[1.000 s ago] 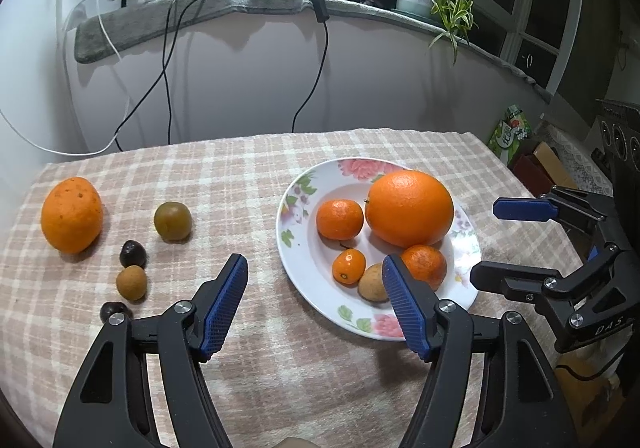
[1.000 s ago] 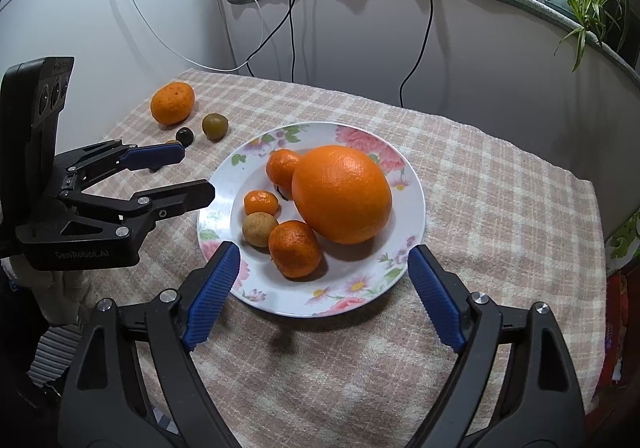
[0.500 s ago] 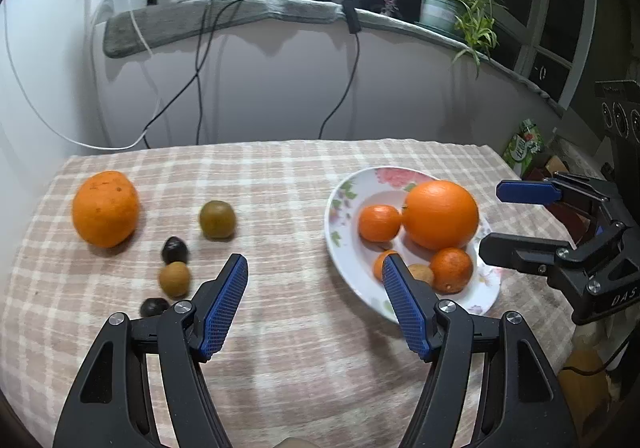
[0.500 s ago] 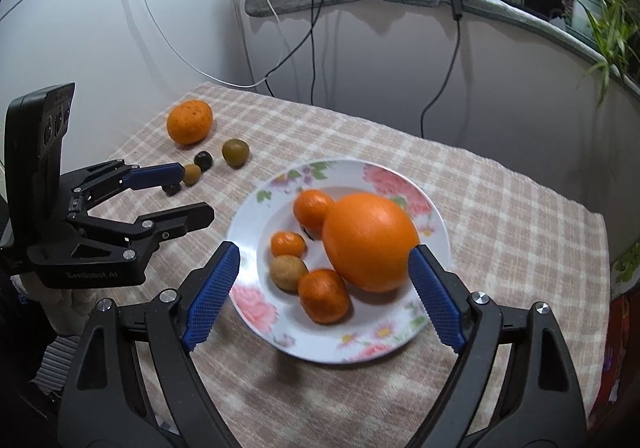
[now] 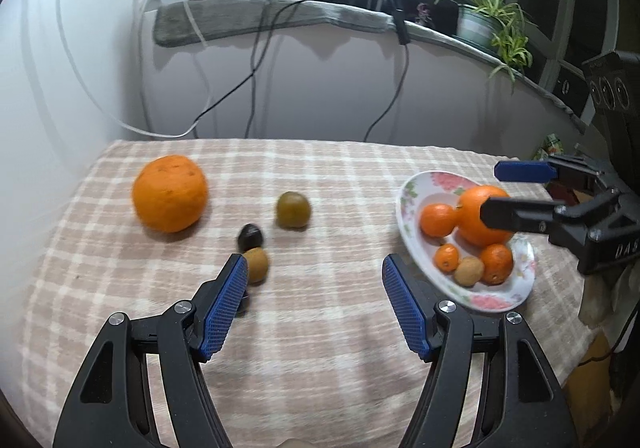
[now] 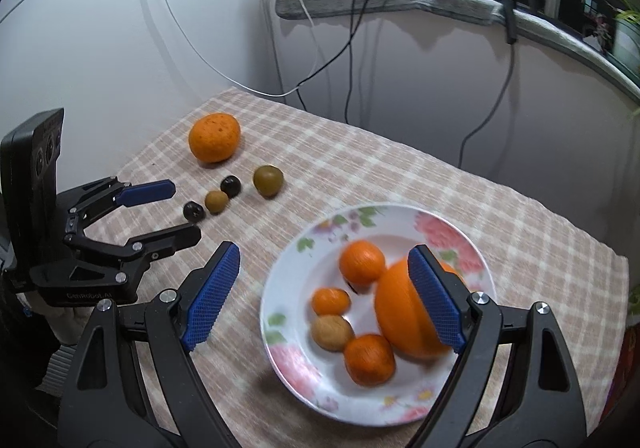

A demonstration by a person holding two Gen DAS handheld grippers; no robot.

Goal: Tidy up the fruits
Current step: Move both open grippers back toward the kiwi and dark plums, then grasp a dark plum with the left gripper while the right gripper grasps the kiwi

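A floral plate (image 6: 292, 276) (image 5: 404, 199) holds a big orange (image 6: 400, 312) (image 5: 472, 236), three small tangerines and a brown fruit. On the checked cloth to its left lie a loose orange (image 5: 170, 193) (image 6: 215, 137), a green fruit (image 5: 293, 209) (image 6: 268, 180), a dark fruit (image 5: 251, 236), a tan fruit (image 5: 256, 264) and a second dark fruit (image 6: 194, 211). My left gripper (image 5: 314, 272) (image 6: 186, 211) hangs open and empty just short of the tan fruit. My right gripper (image 6: 324, 254) (image 5: 491, 188) is open over the plate, holding nothing.
A grey ledge (image 5: 280, 15) with chargers and hanging cables runs behind the table. A potted plant (image 5: 480, 23) stands on it at the right. A white wall closes the left side. The table's right edge (image 5: 560, 348) drops off just past the plate.
Both grippers have moved left across the table. The plate has slid right in both views and the loose fruits have come closer to the left gripper. Jaw widths are unchanged.
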